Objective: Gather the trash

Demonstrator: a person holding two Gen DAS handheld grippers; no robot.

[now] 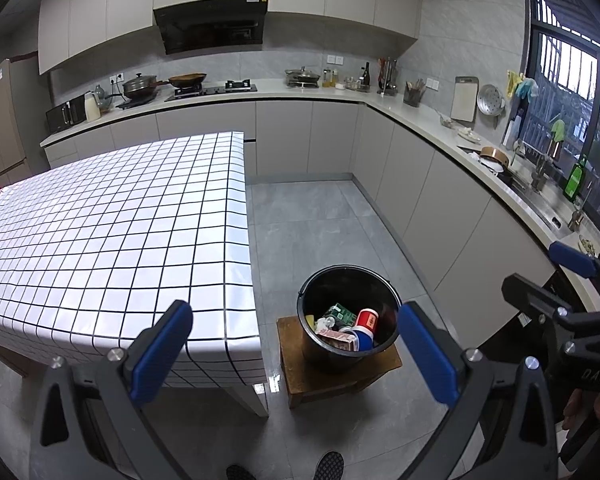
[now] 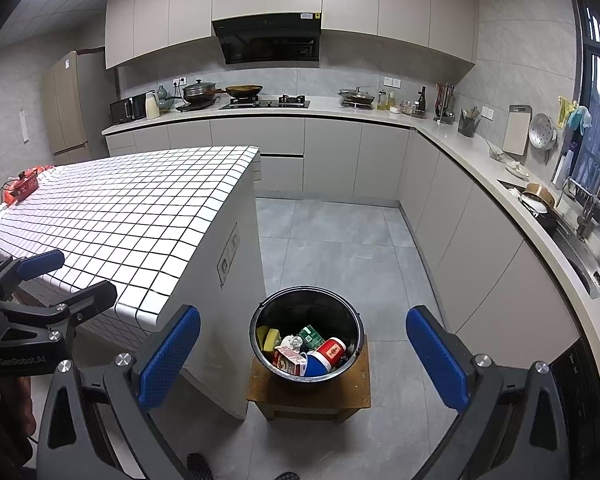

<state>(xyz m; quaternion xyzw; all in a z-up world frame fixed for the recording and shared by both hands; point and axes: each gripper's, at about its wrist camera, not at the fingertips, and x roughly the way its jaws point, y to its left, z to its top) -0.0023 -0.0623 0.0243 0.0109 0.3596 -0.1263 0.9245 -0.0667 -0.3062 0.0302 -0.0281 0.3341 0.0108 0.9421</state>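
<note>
1. Left wrist view: left tool (image 1: 294, 344) held with fingers spread wide apart, gripping nothing, above the floor beside the checkered tabletop (image 1: 112, 232).
2. Same view: black bucket (image 1: 348, 316) on a wooden stool (image 1: 336, 376), between the blue pads, filled with trash: red cup (image 1: 367, 319), green packet (image 1: 340, 313), carton (image 1: 342, 341).
3. Same view: right tool (image 1: 572, 280) at the right edge, its spread unclear from here.
4. Right wrist view: right tool (image 2: 302, 354) gaping wide, empty, over the same bucket (image 2: 306, 334) on its stool (image 2: 312, 394).
5. Same view: red cup (image 2: 331, 352), blue cup (image 2: 314, 364), yellow sponge (image 2: 271, 338) inside; left tool (image 2: 48, 280) near the tabletop (image 2: 132, 216) corner.
</note>
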